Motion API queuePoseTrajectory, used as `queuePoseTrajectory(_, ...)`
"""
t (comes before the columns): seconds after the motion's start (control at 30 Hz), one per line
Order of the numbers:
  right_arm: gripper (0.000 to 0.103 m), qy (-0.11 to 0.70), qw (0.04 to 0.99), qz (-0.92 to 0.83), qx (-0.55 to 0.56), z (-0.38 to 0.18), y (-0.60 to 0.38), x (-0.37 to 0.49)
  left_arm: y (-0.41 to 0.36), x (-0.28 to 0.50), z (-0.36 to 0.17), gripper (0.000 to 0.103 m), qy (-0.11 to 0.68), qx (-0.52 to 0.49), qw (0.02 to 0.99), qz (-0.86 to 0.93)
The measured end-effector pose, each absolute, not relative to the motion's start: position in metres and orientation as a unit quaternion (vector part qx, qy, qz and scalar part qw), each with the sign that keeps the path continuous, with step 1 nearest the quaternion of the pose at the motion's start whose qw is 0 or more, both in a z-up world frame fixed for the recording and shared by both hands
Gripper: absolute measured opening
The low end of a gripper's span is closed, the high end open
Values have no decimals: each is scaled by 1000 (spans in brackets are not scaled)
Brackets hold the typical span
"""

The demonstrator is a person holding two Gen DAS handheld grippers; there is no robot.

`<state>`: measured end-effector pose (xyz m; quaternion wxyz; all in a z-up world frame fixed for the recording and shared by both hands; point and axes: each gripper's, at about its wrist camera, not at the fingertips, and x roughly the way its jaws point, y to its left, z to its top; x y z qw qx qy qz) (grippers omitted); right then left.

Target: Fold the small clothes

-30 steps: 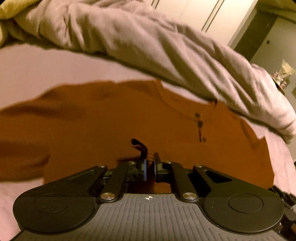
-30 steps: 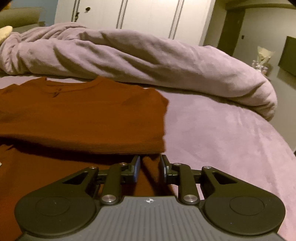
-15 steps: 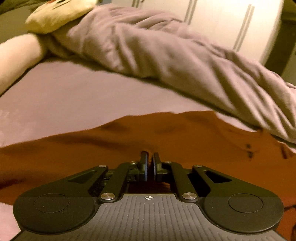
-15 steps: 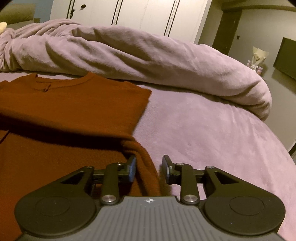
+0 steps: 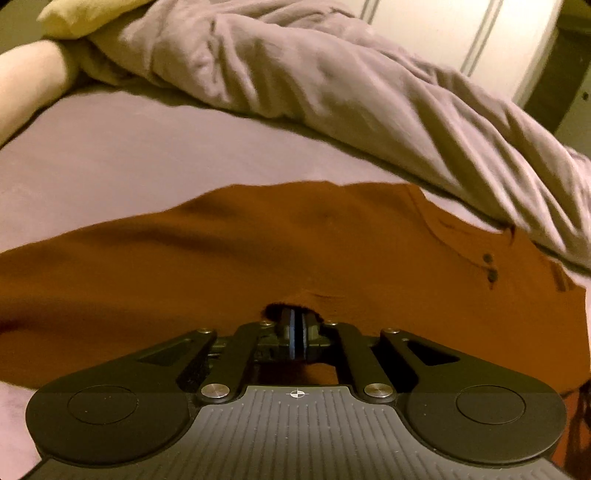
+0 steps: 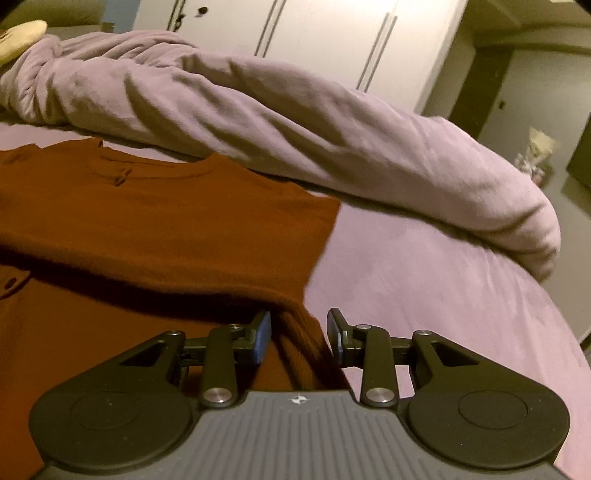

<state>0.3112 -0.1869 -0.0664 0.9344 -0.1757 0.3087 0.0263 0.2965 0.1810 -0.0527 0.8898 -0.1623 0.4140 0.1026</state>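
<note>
A rust-brown buttoned shirt [image 5: 258,254] lies on the purple bed sheet [image 5: 110,155]. In the left wrist view my left gripper [image 5: 295,325] is shut, its tips tucked under a raised fold of the shirt's cloth. In the right wrist view the shirt [image 6: 166,221] shows with one part folded over the rest. My right gripper [image 6: 298,334] is open, and a bunched edge of the shirt lies between its jaws.
A rolled purple duvet [image 6: 295,118] runs across the bed behind the shirt, and it also shows in the left wrist view [image 5: 369,92]. A yellow pillow [image 5: 85,14] lies at the far left. White wardrobe doors [image 6: 332,37] stand behind.
My right gripper opened and let go of the folded shirt edge. My left gripper closed on the shirt's cloth and swung its view leftward.
</note>
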Motion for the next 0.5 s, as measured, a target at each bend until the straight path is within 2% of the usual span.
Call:
queuePoseTrajectory(0.07, 26, 313, 933, 29, -175, -68, -187, 318, 179, 298, -53, 8, 417, -157, 889, 104)
queuePoseTrajectory(0.23, 26, 318, 934, 11, -160, -75, -199, 327, 181, 299, -53, 14, 424, -173, 884, 89)
queuePoseTrajectory(0.5, 26, 313, 932, 12, -180, -73, -193, 322, 166, 300, -53, 3, 431, -125, 889, 90)
